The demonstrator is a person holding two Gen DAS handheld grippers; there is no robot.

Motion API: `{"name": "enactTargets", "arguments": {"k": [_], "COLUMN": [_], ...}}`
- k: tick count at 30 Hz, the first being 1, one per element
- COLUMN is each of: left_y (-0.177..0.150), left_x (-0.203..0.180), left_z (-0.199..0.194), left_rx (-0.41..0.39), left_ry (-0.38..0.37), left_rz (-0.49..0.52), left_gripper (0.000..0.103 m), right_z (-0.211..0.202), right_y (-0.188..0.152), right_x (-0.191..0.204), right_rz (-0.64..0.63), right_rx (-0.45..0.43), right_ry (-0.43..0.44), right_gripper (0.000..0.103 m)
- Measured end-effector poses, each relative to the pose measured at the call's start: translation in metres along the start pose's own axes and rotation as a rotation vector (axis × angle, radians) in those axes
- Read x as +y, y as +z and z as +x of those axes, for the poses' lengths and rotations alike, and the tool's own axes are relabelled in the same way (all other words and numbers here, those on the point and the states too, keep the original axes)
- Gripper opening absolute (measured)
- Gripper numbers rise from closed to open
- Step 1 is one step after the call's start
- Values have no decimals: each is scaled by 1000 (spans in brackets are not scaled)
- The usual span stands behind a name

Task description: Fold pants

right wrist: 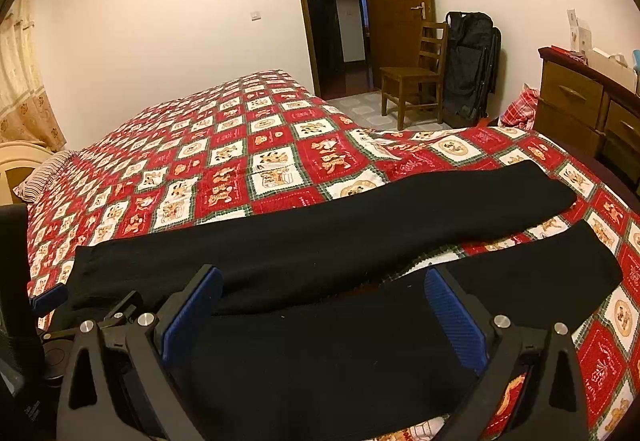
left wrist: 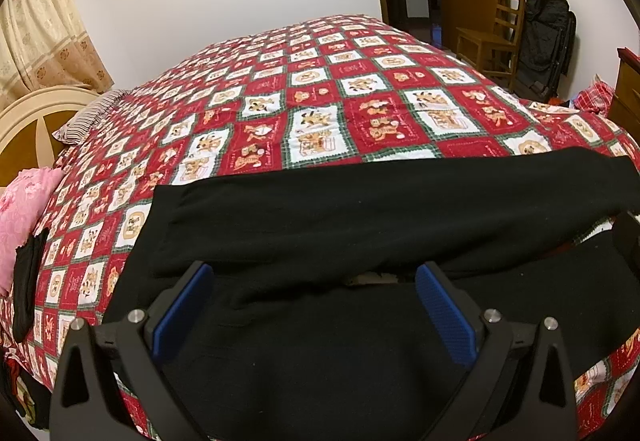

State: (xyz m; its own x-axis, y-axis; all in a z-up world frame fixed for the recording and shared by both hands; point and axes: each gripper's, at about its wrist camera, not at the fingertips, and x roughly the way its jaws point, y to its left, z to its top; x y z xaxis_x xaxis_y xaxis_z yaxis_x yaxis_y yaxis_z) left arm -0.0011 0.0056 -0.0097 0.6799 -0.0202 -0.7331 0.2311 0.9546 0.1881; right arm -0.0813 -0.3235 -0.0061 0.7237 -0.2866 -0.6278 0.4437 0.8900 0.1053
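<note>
The left gripper has its 2 fingers spread wide apart, the blue pads facing each other with nothing clamped between them. Under and between them lies the black cloth of the pants, whether the fingertips touch it I cannot tell. The right gripper is spread just as wide, its blue pads likewise bare, and it hangs over the near leg of the same pants.

The pants lie flat across the near edge of the bed, on a quilt of red and white squares with small bear pictures. From the right wrist view, the 2 legs run off to the right, the far one stretched long toward the quilt's right side, the near one shorter and a little apart from it, with a wedge of quilt showing between them (the waist end sits to the left, near the left gripper's blue pad at the frame edge).

Farther out, a striped pillow rests by the headboard, a pink cushion at the left edge, a wooden chair stands near the open door, and a dresser is on the right.
</note>
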Motion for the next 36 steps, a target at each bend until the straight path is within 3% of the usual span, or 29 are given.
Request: {"name": "enactTargets", "arguments": {"k": [36], "left_y": [-4], "left_x": [-2], "left_z": [6], "left_rx": [23], "left_ry": [-11], "left_rz": [-4], "left_gripper": [103], "right_z": [10], "right_y": [-4], "right_x": [2], "right_rz": [3], "right_rx": [46], "right_ry": [4], "right_gripper": [102]}}
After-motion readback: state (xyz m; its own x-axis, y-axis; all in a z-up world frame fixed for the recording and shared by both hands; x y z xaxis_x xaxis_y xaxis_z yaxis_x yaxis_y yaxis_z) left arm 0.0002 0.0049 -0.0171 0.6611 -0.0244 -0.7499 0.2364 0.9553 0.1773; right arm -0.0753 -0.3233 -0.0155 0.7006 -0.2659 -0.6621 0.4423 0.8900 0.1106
